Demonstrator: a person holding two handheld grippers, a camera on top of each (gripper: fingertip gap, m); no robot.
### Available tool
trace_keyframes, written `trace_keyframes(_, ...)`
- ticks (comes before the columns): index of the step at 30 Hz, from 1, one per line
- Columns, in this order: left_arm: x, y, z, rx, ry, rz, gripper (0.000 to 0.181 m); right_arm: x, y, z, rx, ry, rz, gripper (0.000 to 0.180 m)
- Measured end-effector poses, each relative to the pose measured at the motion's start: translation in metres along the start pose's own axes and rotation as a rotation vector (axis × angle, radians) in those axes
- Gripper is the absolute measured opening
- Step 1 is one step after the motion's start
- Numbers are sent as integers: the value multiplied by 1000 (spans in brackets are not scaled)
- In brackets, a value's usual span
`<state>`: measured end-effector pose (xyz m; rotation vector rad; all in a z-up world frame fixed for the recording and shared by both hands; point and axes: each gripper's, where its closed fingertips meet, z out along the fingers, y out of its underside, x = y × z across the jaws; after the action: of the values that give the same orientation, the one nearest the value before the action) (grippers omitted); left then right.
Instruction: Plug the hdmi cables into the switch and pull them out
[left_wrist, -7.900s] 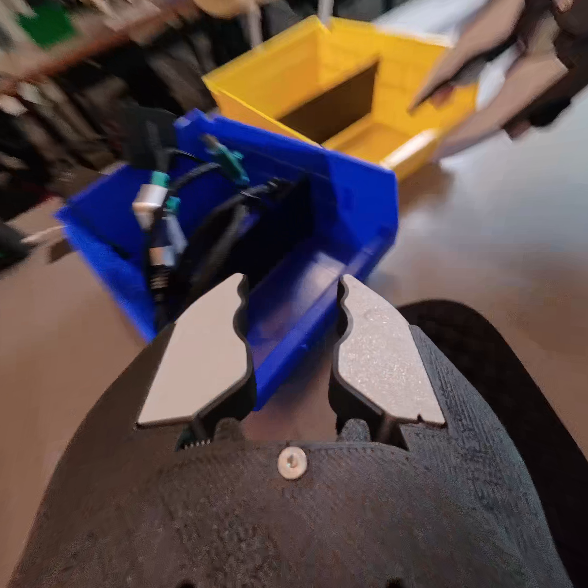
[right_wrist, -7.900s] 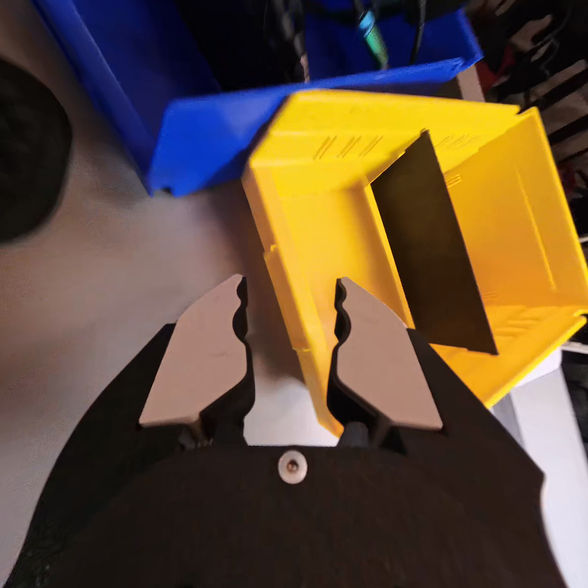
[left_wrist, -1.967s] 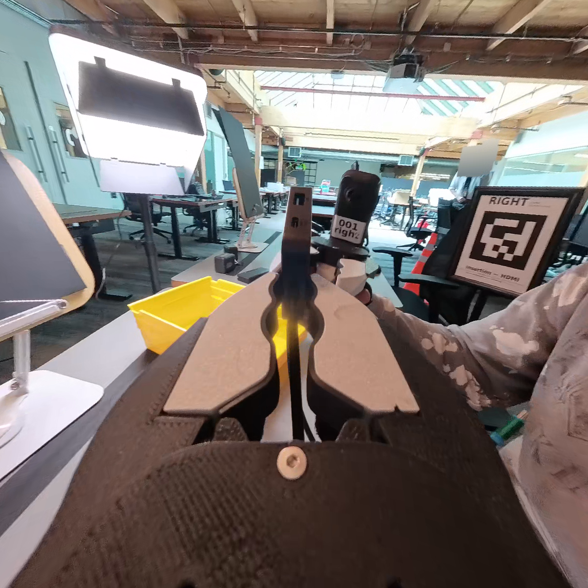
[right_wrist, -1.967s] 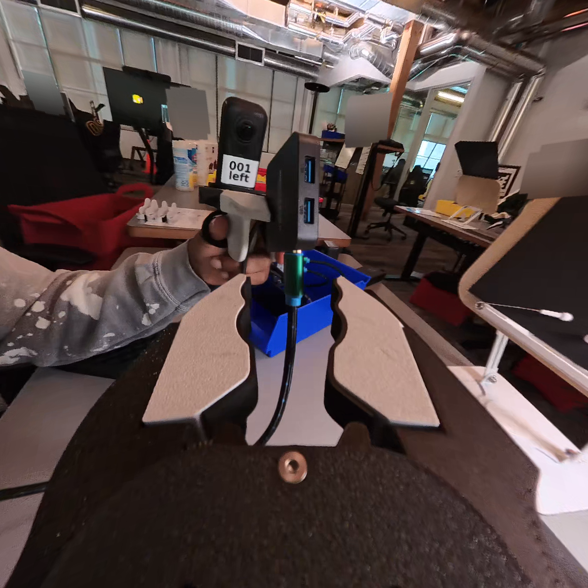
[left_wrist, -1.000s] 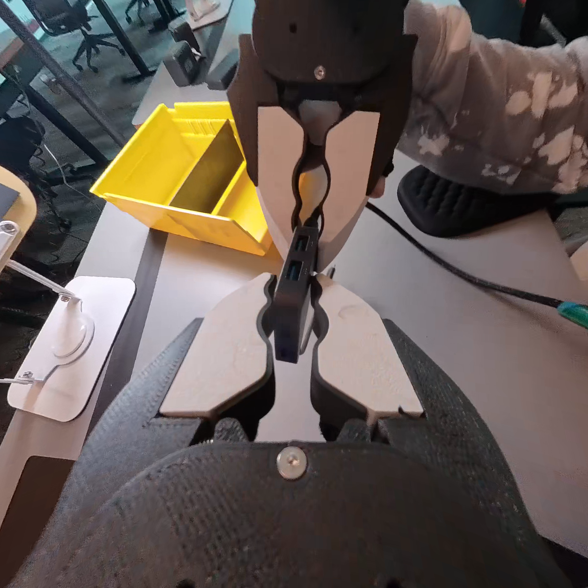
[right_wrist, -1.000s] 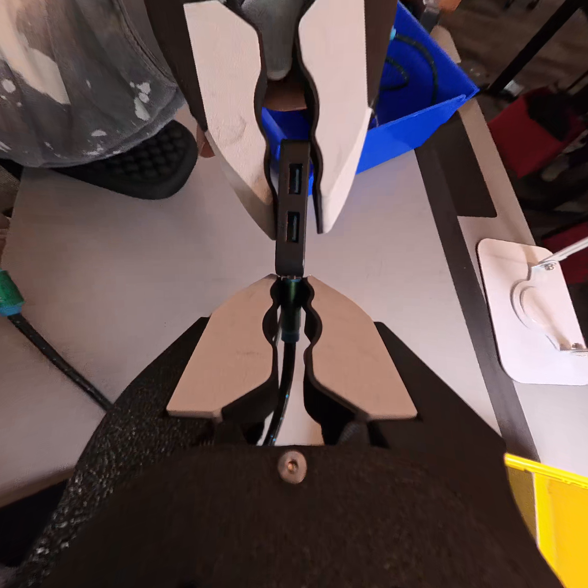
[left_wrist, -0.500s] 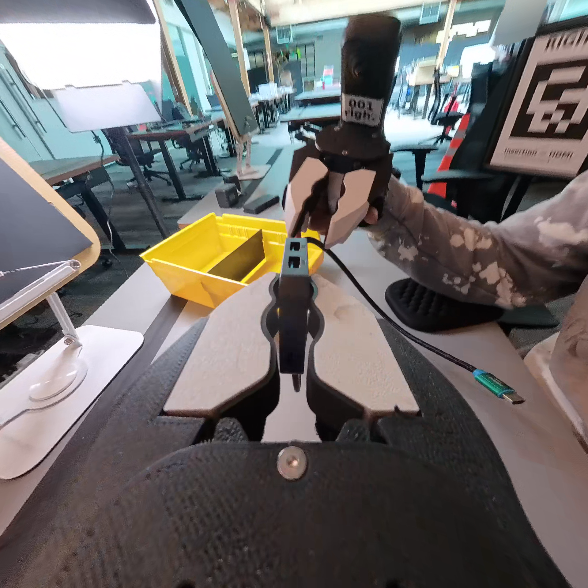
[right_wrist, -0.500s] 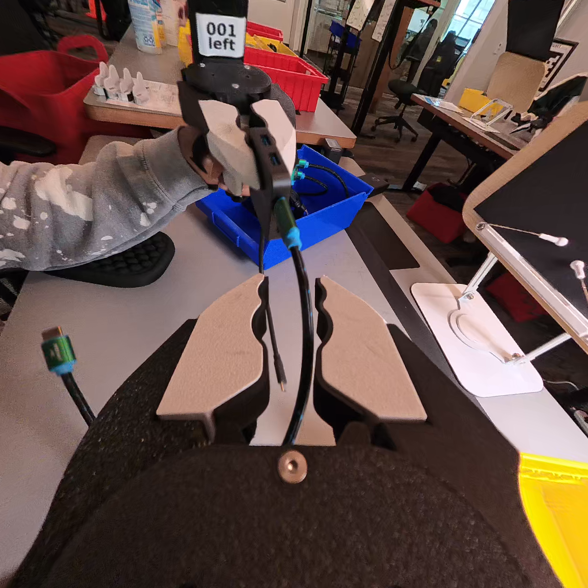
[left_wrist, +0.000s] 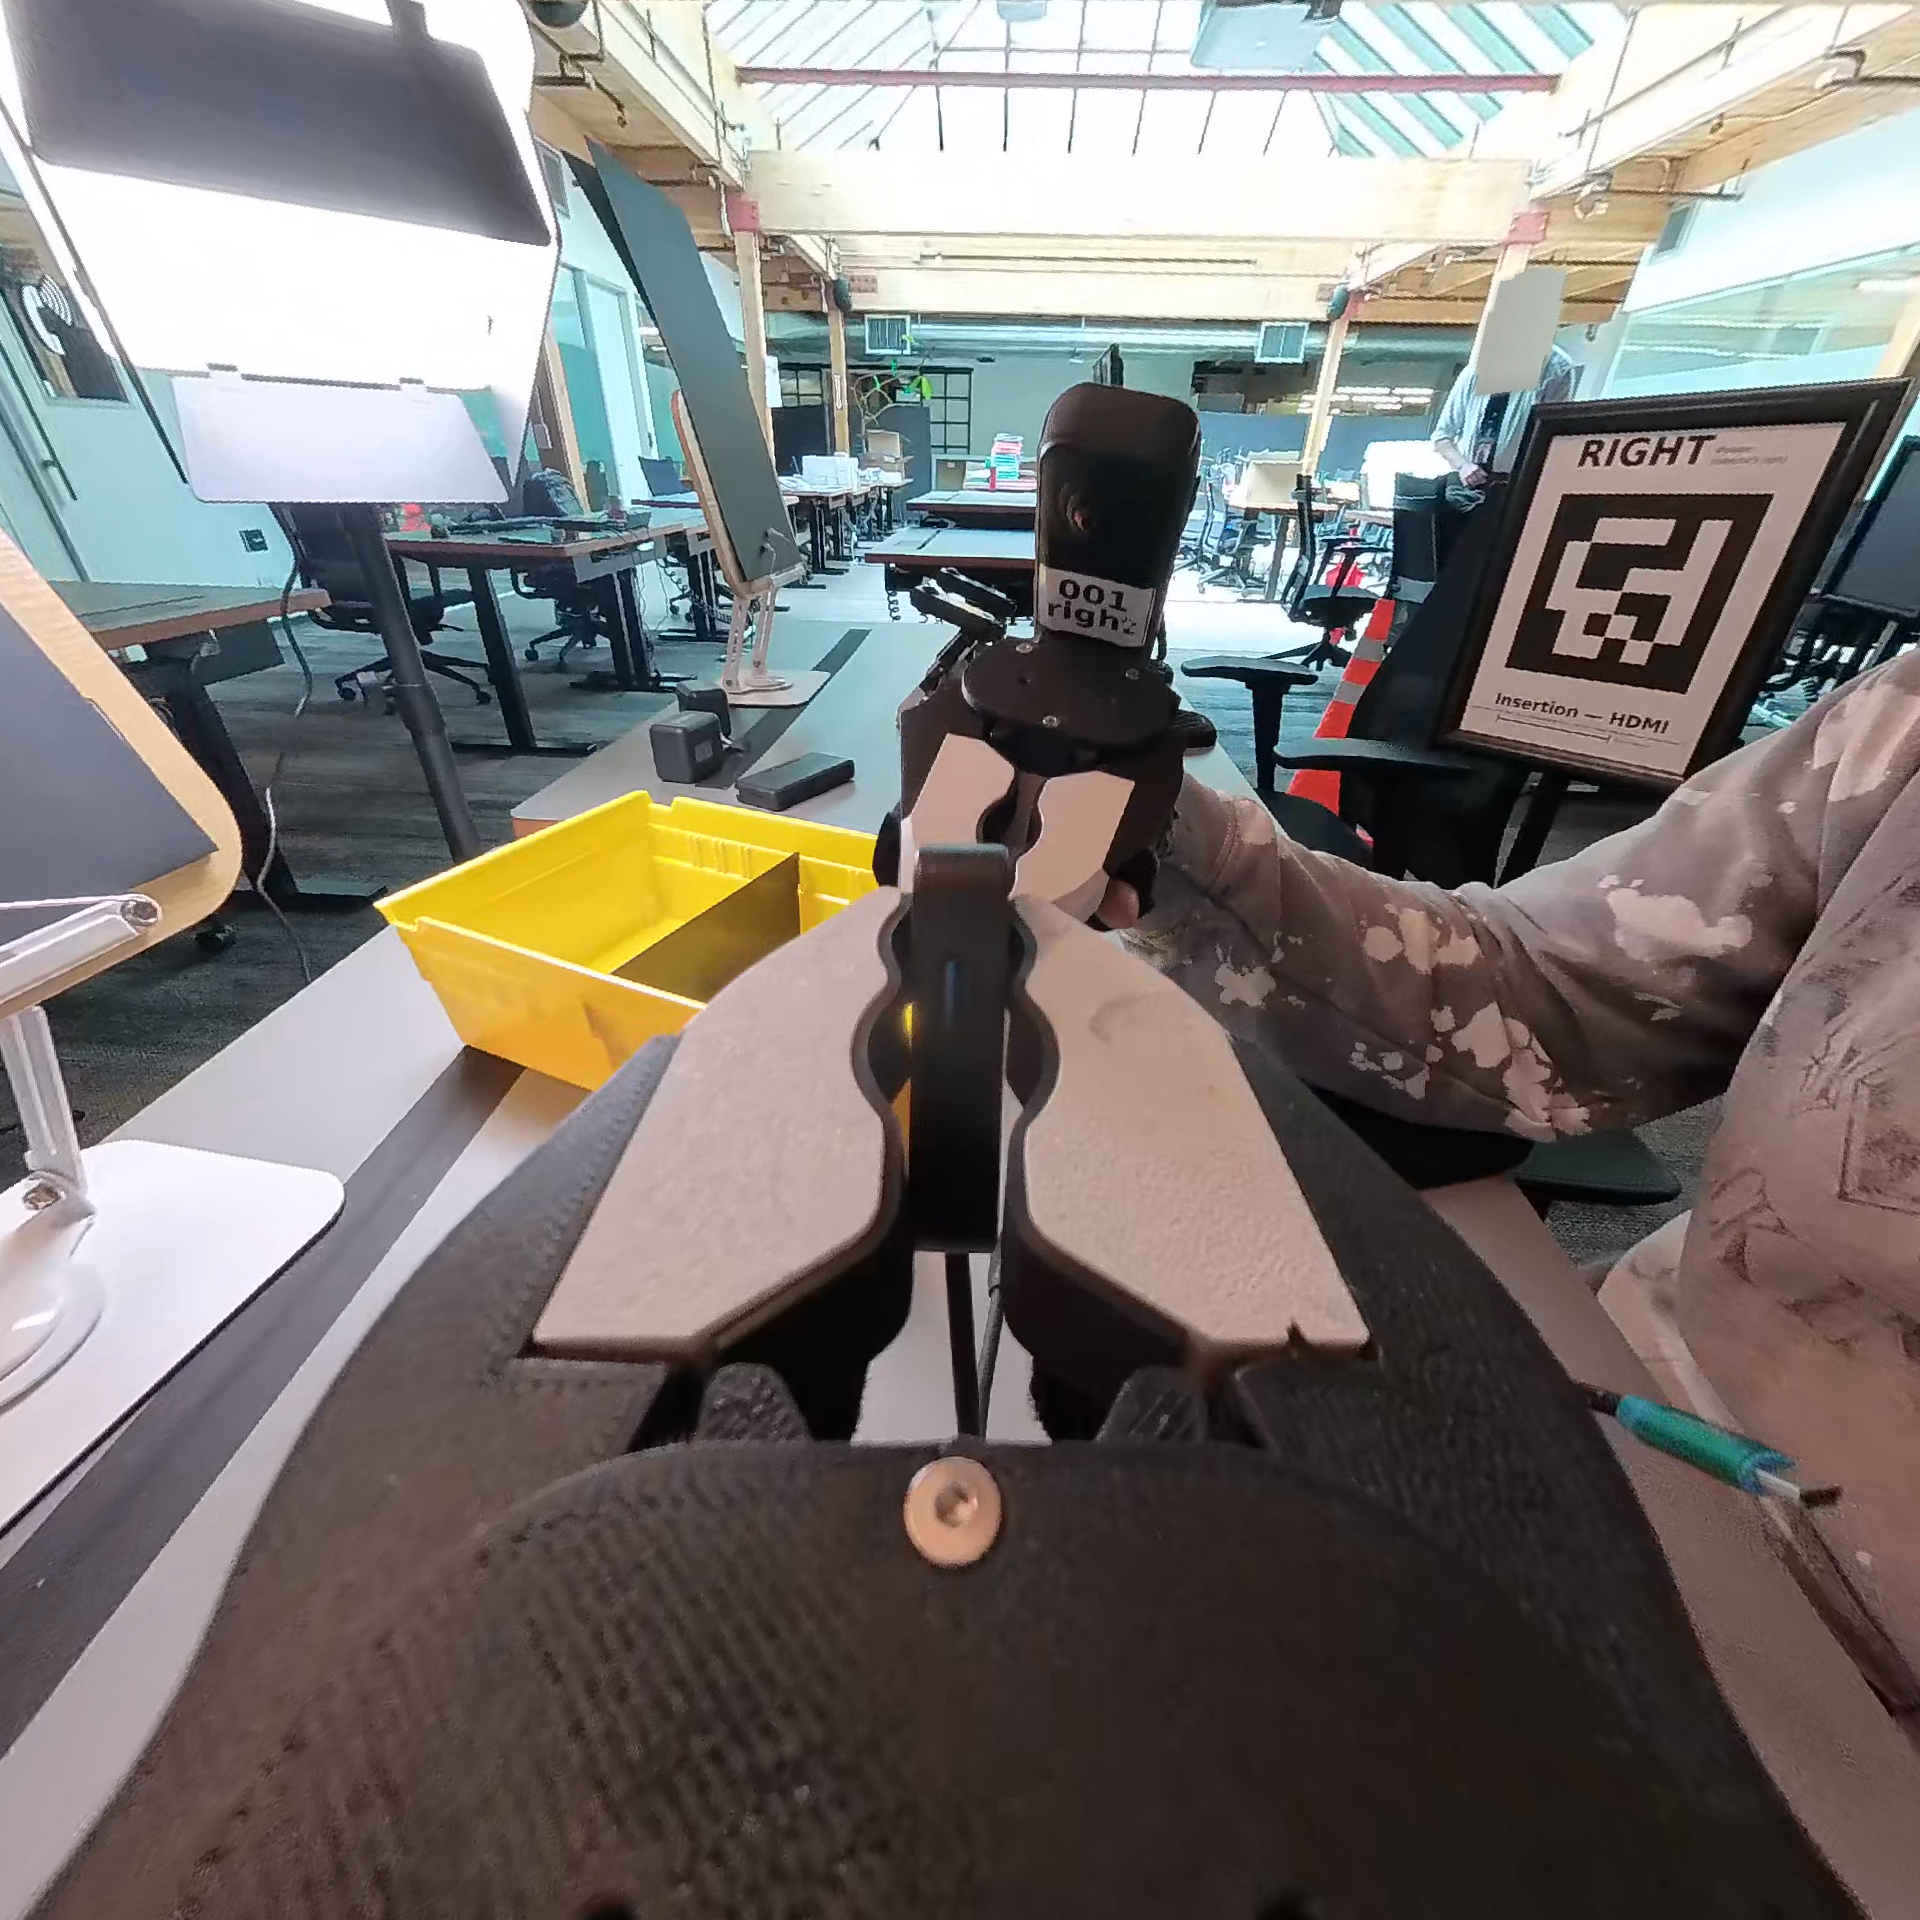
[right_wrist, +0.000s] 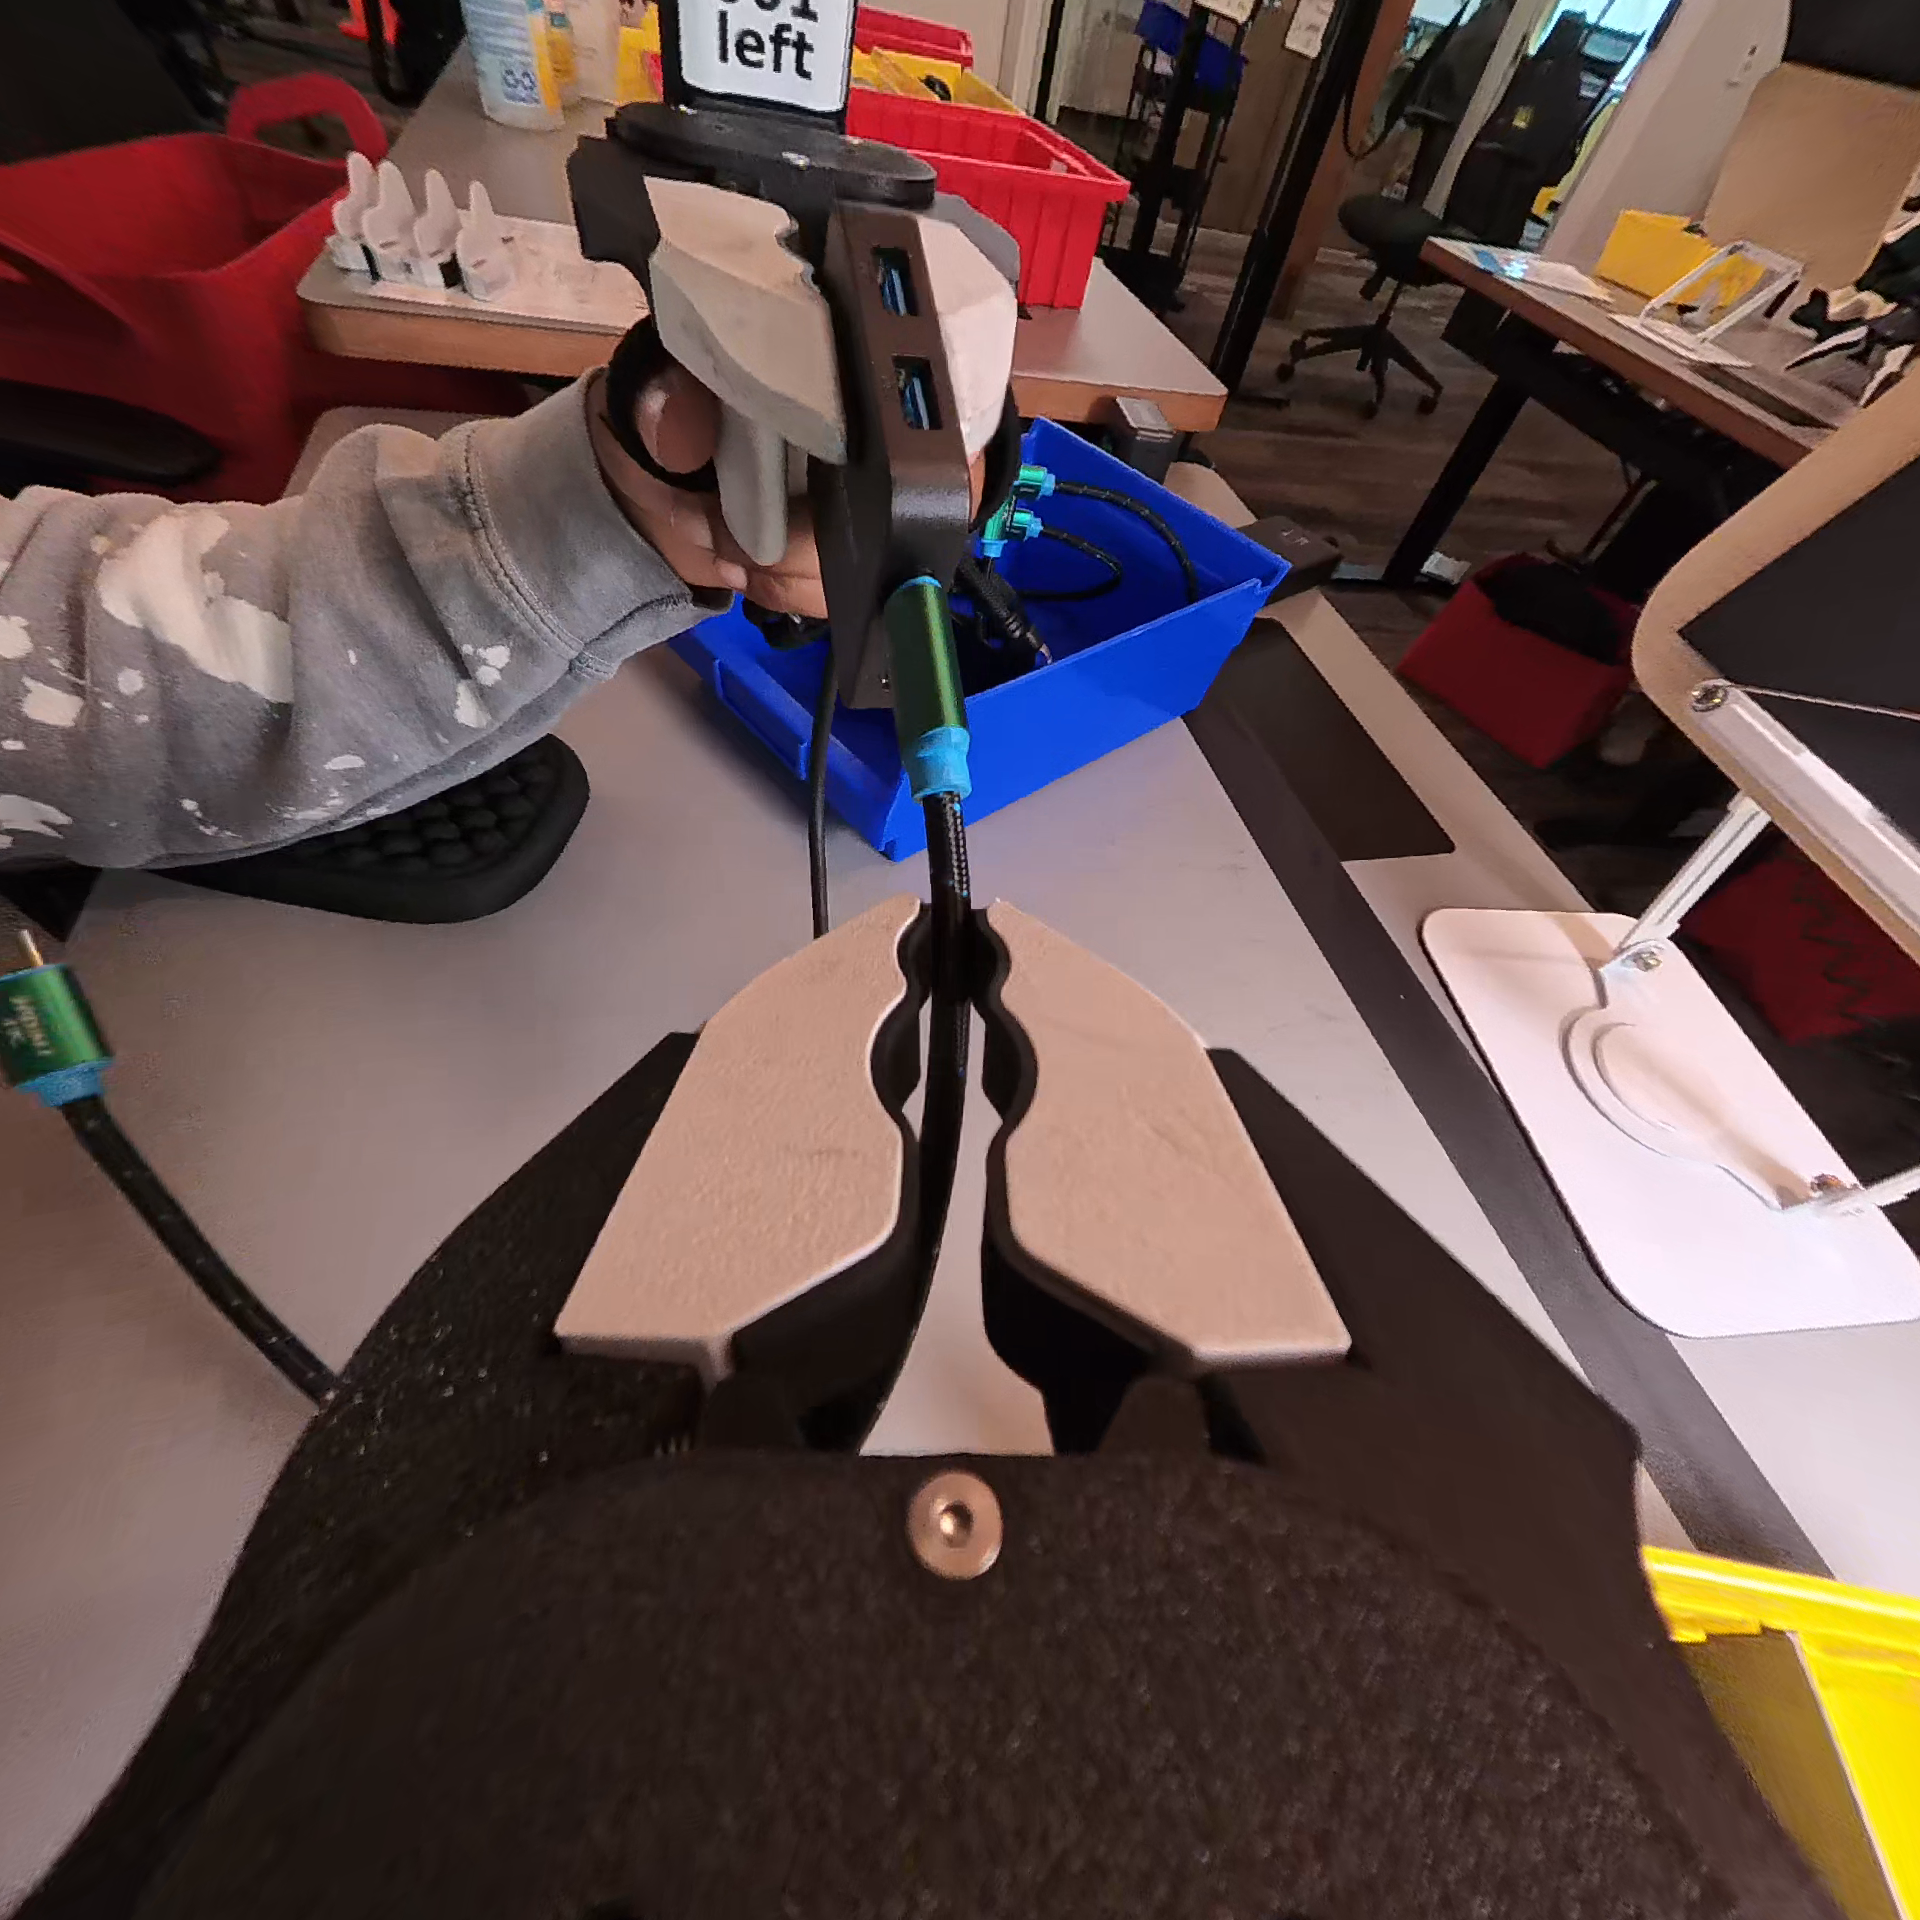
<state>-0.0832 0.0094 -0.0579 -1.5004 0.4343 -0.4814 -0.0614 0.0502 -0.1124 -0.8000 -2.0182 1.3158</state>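
My left gripper (left_wrist: 956, 925) is shut on the black switch (left_wrist: 954, 1049) and holds it upright above the table. In the right wrist view the switch (right_wrist: 894, 488) sits between the left gripper's pads (right_wrist: 748, 312). A green HDMI plug (right_wrist: 925, 665) is seated in the switch's lower end. My right gripper (right_wrist: 951, 920) is shut on that plug's black braided cable (right_wrist: 948, 852), a short way below the plug. The cable's other green plug (right_wrist: 42, 1029) lies free at the left, and shows in the left wrist view (left_wrist: 1694, 1449). The right gripper (left_wrist: 1013, 826) faces me beyond the switch.
A blue bin (right_wrist: 1122, 665) with more cables stands behind the switch. A yellow bin (left_wrist: 540, 935) sits on the table's far side. A black wrist rest (right_wrist: 416, 831) lies under the person's sleeve. A white stand base (right_wrist: 1662, 1122) is at the table's right edge. A thin black lead (right_wrist: 821, 810) hangs from the switch.
My right gripper has closed on the cable and moved nearer the plug. The left gripper has brought the switch closer and more upright. The plug stays in the switch.
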Motion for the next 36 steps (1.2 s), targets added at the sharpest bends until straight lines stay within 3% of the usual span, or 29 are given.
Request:
trace_keyframes(13,18,35,28,-227,13,164,23,-25,-5,-51,75,-255,124,6)
trace_keyframes(22,29,23,38,-270,-116,444,28,-24,-22,-62,251,-392,256,6)
trace_keyframes(27,30,15,35,-218,-110,444,28,-26,-41,-58,351,-488,387,6)
trace_keyframes(30,33,10,34,-186,-101,442,14,-26,-47,-52,383,-530,458,6)
trace_keyframes(33,26,7,32,-191,-127,369,15,-15,-46,-45,384,-481,509,5)
trace_keyframes(36,11,7,30,-177,-169,241,15,7,-45,-40,368,-263,472,11)
